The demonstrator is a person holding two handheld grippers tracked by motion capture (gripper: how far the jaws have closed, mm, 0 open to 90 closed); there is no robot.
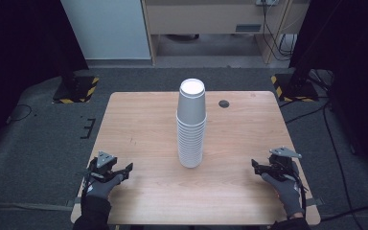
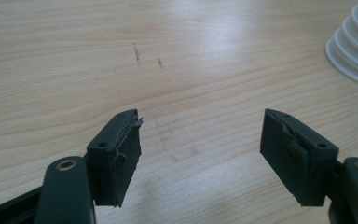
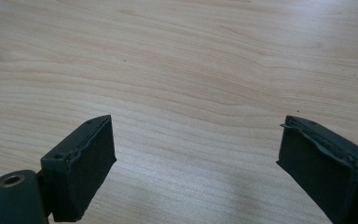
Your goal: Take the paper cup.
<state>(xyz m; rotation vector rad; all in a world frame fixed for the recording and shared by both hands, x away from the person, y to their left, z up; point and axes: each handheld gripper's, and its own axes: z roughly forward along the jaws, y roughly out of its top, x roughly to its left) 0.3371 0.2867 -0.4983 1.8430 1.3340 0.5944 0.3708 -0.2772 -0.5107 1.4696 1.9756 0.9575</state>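
Wooden table (image 1: 143, 120), upside-down cup stack (image 1: 191, 124) upright, long axis vertical.

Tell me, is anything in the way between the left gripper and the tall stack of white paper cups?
No. Only bare wooden table lies between the open left gripper and the tall stack of white paper cups.

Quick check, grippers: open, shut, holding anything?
Left gripper: open, holding nothing, bare table between jaws.
Right gripper: open, holding nothing.
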